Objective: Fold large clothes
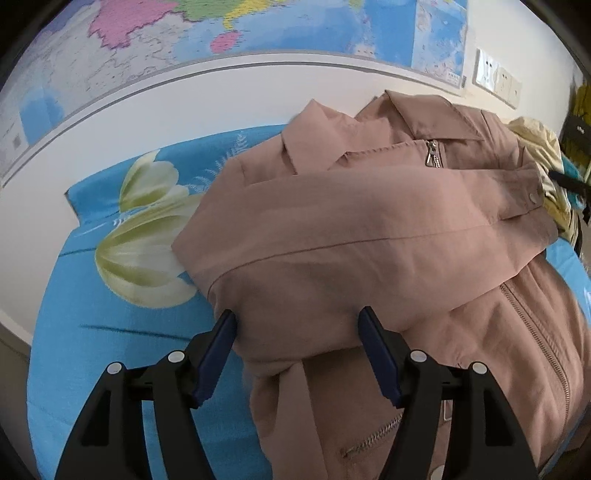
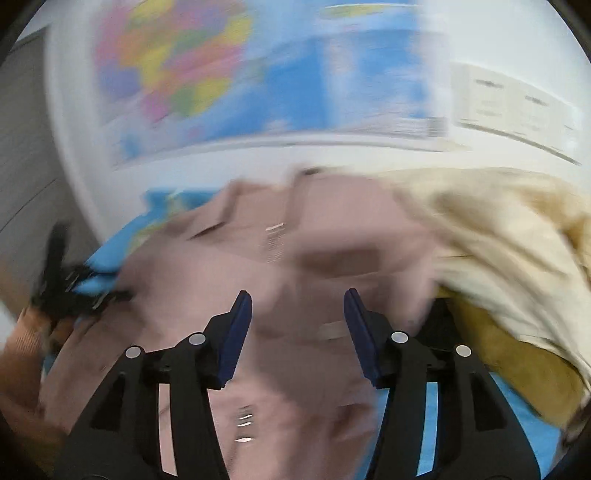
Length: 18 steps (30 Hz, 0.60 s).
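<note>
A dusty-pink zip jacket (image 1: 369, 229) lies on a blue flowered bedsheet (image 1: 110, 332), collar toward the wall. One sleeve is folded across its chest, its cuff at the right. My left gripper (image 1: 295, 321) stands open at the jacket's near left shoulder. The fabric bulges between the wide jaws, and the pads do not visibly press on it. The right wrist view is blurred. There my right gripper (image 2: 297, 299) hovers open over the jacket (image 2: 295, 240) with nothing pinched between its blue pads (image 2: 236, 332).
A cream garment (image 2: 498, 240) is heaped against the jacket's right side, also seen as the cream garment (image 1: 535, 140). A wall map (image 1: 258, 22) and sockets (image 1: 495, 77) hang behind the bed. A person's hand (image 2: 26, 332) with a black tool shows at the left.
</note>
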{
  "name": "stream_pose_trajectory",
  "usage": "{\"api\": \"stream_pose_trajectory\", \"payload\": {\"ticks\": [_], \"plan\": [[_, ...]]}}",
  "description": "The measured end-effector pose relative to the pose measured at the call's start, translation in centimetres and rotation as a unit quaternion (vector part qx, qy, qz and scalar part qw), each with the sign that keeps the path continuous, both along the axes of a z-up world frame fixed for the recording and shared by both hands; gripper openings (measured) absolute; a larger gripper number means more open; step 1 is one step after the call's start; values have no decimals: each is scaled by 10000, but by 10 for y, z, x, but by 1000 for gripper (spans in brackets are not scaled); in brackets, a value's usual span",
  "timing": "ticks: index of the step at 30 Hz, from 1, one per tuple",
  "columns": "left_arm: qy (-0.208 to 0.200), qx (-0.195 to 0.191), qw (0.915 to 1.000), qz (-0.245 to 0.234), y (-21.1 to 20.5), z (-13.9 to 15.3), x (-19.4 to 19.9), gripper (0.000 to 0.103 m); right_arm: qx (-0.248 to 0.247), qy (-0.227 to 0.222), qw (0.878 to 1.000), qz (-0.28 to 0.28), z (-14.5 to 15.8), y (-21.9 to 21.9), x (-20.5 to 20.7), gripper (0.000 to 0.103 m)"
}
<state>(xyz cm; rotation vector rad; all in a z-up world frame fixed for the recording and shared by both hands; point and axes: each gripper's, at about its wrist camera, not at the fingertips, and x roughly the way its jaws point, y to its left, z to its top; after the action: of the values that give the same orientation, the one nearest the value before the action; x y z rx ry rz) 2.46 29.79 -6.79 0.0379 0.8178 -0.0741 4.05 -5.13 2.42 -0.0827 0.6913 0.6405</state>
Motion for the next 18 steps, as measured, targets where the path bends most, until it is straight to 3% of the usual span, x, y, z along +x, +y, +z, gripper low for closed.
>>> {"api": "stream_pose_trajectory", "payload": {"ticks": [2, 4, 5, 7, 8, 9, 11, 14, 18], "plan": [[6, -124, 9999, 83, 7, 1, -9, 68, -377, 189, 9984, 374, -19, 24, 1, 39], [0, -190, 9997, 140, 14, 2, -21, 70, -845, 383, 9951, 347, -45, 37, 14, 38], [2, -197, 9996, 184, 18, 2, -29, 71, -982, 493, 9936, 255, -57, 38, 23, 31], [34, -250, 9992, 306, 27, 0, -44, 74, -1073, 670, 9920, 10, -74, 34, 38, 23], [61, -333, 9988, 354, 32, -1, -53, 75, -972, 782, 9922, -6, -75, 30, 41, 25], [107, -450, 9981, 405, 38, -3, -62, 75, -741, 905, 9931, -9, -71, 23, 39, 28], [176, -677, 9966, 446, 45, -7, -76, 77, -240, 941, 9952, 126, -56, 9, 26, 58], [253, -947, 9943, 431, 47, -18, -100, 77, 197, 858, 9959, 192, -37, -20, -4, 67], [374, -1280, 9907, 263, 37, -29, -123, 77, 865, 1663, 9821, 177, -49, -73, -36, 77]]}}
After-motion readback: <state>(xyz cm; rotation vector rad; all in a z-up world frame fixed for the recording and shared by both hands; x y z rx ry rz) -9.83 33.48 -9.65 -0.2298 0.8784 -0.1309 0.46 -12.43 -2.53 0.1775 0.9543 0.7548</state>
